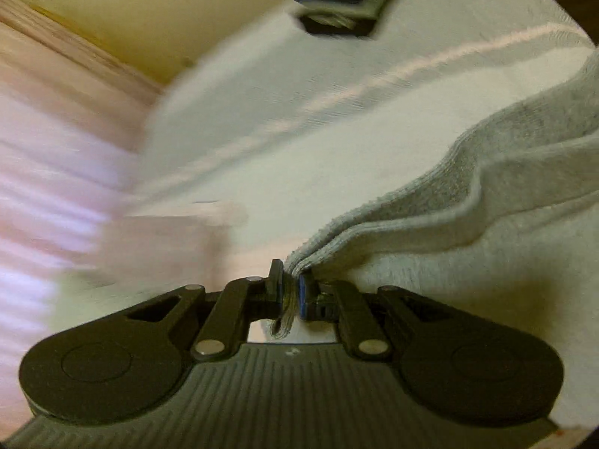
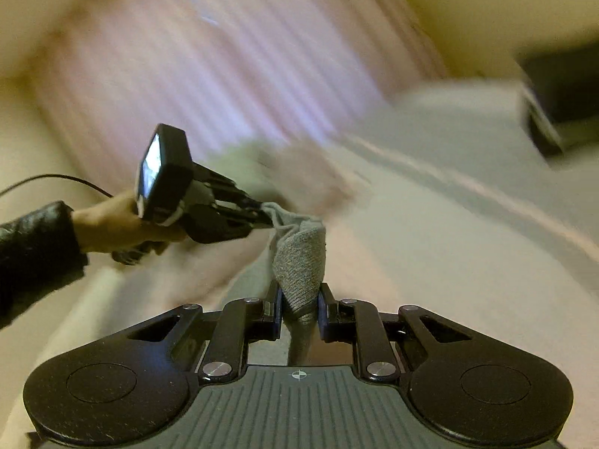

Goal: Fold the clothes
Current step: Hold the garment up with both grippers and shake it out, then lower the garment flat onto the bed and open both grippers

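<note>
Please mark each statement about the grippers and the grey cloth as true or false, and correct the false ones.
1. The left gripper is shut on the grey cloth. True.
2. The right gripper is open and holds nothing. False: it is clamped on the same grey cloth.
3. The grey cloth hangs between the two grippers. True.
4. The hand on the left gripper wears a white sleeve. False: the sleeve is dark.

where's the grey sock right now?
The grey sock hangs above the white bedding, pinched between both grippers: the left gripper holds one end and the right gripper the other, centre-frame in both wrist views.
</note>
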A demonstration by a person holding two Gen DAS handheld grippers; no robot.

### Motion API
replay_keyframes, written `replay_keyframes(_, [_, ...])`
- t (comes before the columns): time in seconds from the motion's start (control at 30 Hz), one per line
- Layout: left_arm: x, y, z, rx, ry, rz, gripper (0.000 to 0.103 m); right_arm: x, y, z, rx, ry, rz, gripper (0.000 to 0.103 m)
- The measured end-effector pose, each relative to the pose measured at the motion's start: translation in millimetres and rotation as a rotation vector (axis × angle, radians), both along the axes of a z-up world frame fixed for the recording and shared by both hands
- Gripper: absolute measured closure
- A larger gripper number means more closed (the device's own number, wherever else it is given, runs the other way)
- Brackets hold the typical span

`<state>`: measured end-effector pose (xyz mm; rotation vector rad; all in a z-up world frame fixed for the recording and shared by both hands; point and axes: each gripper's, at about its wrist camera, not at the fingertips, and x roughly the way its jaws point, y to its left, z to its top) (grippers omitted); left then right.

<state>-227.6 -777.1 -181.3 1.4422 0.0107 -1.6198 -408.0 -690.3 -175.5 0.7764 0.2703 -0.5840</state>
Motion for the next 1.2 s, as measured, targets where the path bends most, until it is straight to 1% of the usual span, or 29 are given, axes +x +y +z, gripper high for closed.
replay_keyframes(0.03, [-16,-24,-41,0.065,0.009,0.005,0.097,-12,-19,-28,0.049,0.031,0.000,0.089])
replay_keyframes(0.07, [-30,-41,-75,0.117,0.016,-0.003,0.097,-20,-33,-49,0.087,0.062,0.002,0.089])
replay_keyframes(0.1, [-37,-51,-99,0.149,0.024,-0.012,0.097,-31,-43,-70,0.123,0.082,-0.008,0.089])
replay_keyframes(0.13, [-44,-61,-116,0.175,0.029,-0.017,0.097,-37,-51,-93,0.169,0.075,-0.033,0.089])
replay_keyframes(0.17, [-49,-69,-129,0.198,0.035,-0.020,0.097,-47,-59,-105,0.217,0.059,-0.061,0.089])
replay_keyframes(0.23, [-53,-83,-136,0.232,0.046,-0.022,0.097,-54,-75,-113,0.254,0.039,-0.072,0.090])
replay_keyframes(0.3, [-57,-108,-131,0.266,0.055,-0.031,0.098,-64,-79,-108,0.264,0.024,-0.075,0.090])
replay_keyframes(0.33, [-62,-115,-126,0.276,0.064,-0.037,0.097,-62,-81,-109,0.272,0.015,-0.096,0.090])
replay_keyframes(0.4, [-70,-130,-111,0.275,0.081,-0.069,0.097,-84,-91,-107,0.283,0.004,-0.154,0.090])
replay_keyframes(0.43, [-73,-137,-107,0.271,0.094,-0.079,0.097,-82,-98,-99,0.284,0.006,-0.175,0.090])
replay_keyframes(0.47, [-78,-147,-105,0.272,0.112,-0.083,0.097,-87,-103,-98,0.284,0.016,-0.195,0.090])
replay_keyframes(0.53, [-88,-165,-114,0.298,0.126,-0.092,0.097,-88,-111,-106,0.297,0.055,-0.198,0.090])
replay_keyframes(0.6, [-91,-173,-130,0.353,0.138,-0.076,0.092,-87,-111,-112,0.308,0.108,-0.177,0.088])
replay_keyframes(0.63, [-88,-173,-134,0.365,0.152,-0.064,0.092,-87,-112,-118,0.312,0.149,-0.173,0.085])
replay_keyframes(0.67, [-85,-173,-137,0.374,0.171,-0.046,0.092,-91,-110,-123,0.320,0.174,-0.184,0.079])
replay_keyframes(0.7, [-78,-167,-131,0.378,0.190,-0.031,0.089,-97,-111,-124,0.319,0.204,-0.226,0.078])
replay_keyframes(0.73, [-73,-168,-131,0.373,0.214,-0.010,0.086,-103,-104,-121,0.307,0.223,-0.260,0.077])
replay_keyframes(0.8, [-57,-172,-121,0.362,0.266,0.034,0.074,-110,-102,-111,0.269,0.246,-0.286,0.077])
replay_keyframes(0.83, [-50,-173,-116,0.354,0.277,0.050,0.070,-110,-103,-105,0.236,0.249,-0.282,0.077])
replay_keyframes(0.9, [-32,-170,-99,0.305,0.266,0.087,0.072,-106,-92,-84,0.182,0.248,-0.235,0.077])
replay_keyframes(0.97, [-14,-165,-85,0.272,0.276,0.126,0.072,-94,-86,-76,0.150,0.249,-0.179,0.077])
replay_keyframes(1.03, [-4,-158,-78,0.271,0.309,0.158,0.072,-78,-76,-73,0.136,0.254,-0.098,0.077])
replay_keyframes(1.1, [-2,-147,-84,0.310,0.350,0.170,0.072,-63,-74,-83,0.132,0.283,-0.043,0.076])
replay_keyframes(1.2, [-13,-139,-110,0.350,0.386,0.174,0.072,-56,-80,-109,0.179,0.320,-0.025,0.076])
